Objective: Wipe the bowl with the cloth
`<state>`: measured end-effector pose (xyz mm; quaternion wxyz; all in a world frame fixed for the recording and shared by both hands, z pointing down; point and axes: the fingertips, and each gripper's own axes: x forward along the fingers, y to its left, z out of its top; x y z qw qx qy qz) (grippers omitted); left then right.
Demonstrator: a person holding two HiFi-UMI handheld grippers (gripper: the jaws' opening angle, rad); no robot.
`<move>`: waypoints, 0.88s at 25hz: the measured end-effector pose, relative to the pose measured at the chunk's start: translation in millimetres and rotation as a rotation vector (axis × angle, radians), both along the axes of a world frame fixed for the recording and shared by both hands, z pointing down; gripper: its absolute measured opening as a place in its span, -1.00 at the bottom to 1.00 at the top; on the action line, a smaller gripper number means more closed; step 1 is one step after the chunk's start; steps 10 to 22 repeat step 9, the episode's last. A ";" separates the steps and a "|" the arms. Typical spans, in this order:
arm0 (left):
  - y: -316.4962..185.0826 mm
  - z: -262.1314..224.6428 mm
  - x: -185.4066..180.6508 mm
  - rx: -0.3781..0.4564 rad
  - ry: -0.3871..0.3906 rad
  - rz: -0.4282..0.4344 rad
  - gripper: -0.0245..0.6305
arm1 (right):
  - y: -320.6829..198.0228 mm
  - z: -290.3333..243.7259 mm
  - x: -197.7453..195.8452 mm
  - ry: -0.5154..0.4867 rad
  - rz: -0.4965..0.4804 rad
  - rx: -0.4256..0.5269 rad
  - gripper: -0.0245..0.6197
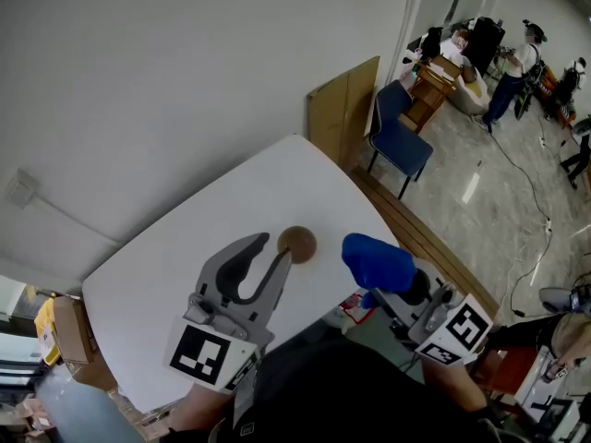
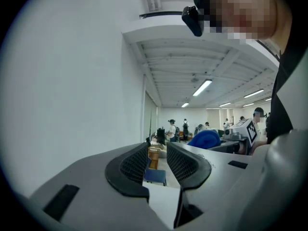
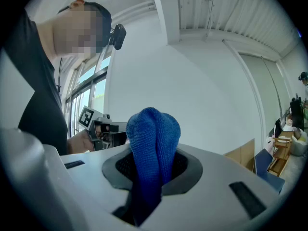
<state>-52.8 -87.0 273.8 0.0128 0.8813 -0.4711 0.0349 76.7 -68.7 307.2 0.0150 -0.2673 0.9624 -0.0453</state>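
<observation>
The bowl (image 1: 297, 244), small, brown and round, sits on the white tabletop (image 1: 185, 247) just off the tip of the left tongs (image 1: 272, 247), ahead of them and a little toward their inner side. In the head view the inner finger's tip nearly meets its rim, but I cannot tell whether the two touch. The left gripper view shows only the far room through the gap, so the bowl probably lies below those jaws and not between them.

The left tongs (image 2: 157, 150) stand at a narrow gap and are empty. The right tongs (image 3: 153, 165) are clamped on the blue cloth (image 3: 153, 143), which bulges out past their tips in a rounded wad.

From the right tongs, the bowl lies ahead and off to their inner side, near the cloth (image 1: 377, 261) but apart from it. Being round, the bowl has no long axis to line up with. The left tongs are the nearer, so they look best placed to steady it while the cloth comes across.
</observation>
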 end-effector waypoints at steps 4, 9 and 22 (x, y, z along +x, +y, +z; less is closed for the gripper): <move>-5.4 10.9 -1.6 -0.018 -0.016 -0.023 -0.56 | -1.8 -0.6 -2.4 -0.003 -0.005 0.004 -0.66; -2.4 28.0 12.8 -0.063 -0.004 -0.022 -0.56 | -2.8 -4.1 -0.9 -0.003 -0.008 0.012 -0.66; -2.4 28.0 12.8 -0.063 -0.004 -0.022 -0.56 | -2.8 -4.1 -0.9 -0.003 -0.008 0.012 -0.66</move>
